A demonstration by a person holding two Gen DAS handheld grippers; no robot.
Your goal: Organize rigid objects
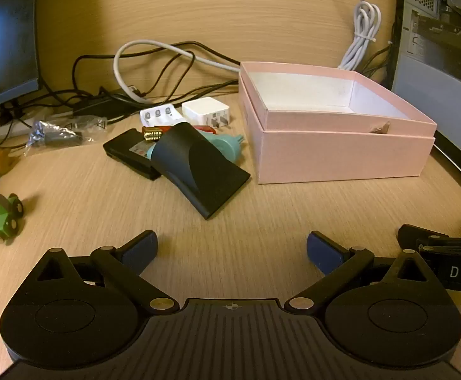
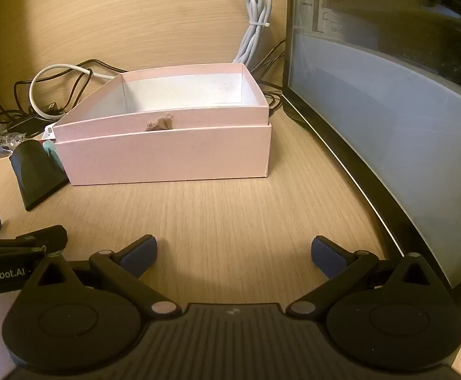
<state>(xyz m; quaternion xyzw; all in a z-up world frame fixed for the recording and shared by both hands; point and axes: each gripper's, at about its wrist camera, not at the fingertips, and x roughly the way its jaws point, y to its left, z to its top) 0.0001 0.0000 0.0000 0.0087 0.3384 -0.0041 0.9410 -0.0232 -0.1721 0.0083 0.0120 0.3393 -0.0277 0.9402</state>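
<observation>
From the left wrist, the left hand-held gripper [image 1: 232,250] hangs spread over the desk [image 1: 230,209], holding nothing; a black nozzle [image 1: 198,171] tops a small pile just left of the pink box [image 1: 341,155]; beneath it lies what may be a teal plug [image 1: 233,148]; from the right wrist, the right hand-held gripper [image 2: 233,255] gapes, facing the box [image 2: 167,155], near a glass-sided computer case [image 2: 388,110].

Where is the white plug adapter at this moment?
In the left wrist view, the white plug adapter lies on the desk just left of the pink box, right beside the white battery charger and behind the black nozzle.
</observation>
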